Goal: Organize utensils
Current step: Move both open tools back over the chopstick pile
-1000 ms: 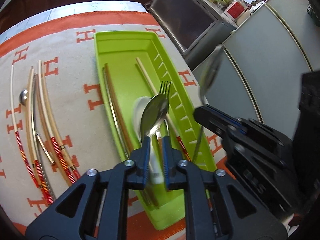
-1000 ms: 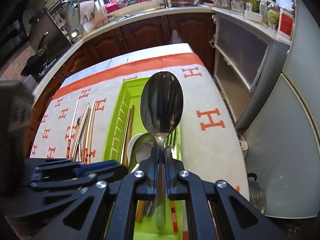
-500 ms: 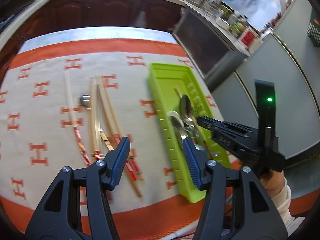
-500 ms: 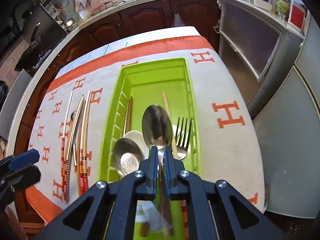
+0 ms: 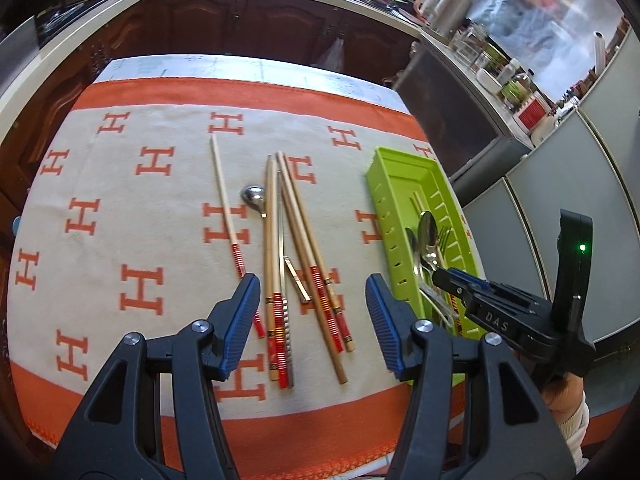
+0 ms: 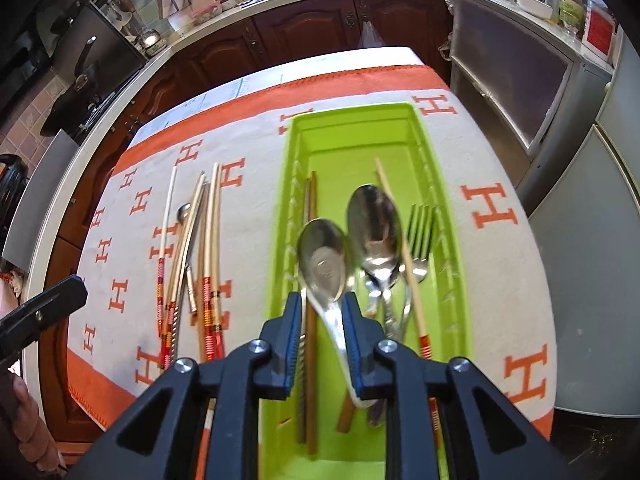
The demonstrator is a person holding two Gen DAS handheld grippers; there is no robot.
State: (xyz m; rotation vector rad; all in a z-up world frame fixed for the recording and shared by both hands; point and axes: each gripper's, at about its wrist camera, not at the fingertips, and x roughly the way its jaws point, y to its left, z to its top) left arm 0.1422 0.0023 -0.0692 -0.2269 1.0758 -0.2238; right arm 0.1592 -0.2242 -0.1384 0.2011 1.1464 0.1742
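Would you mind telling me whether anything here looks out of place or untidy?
Yes: several chopsticks and a small spoon lie loose and overlapping on the cloth, outside the green tray that holds the other cutlery.

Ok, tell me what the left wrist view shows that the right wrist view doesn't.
Only the left wrist view shows the open left gripper and the right gripper's body with its green light. Only the right wrist view shows the tray's inside clearly: two spoons, a fork, and the open right gripper above them. Both show the green tray, the loose chopsticks and the small spoon on the cloth.
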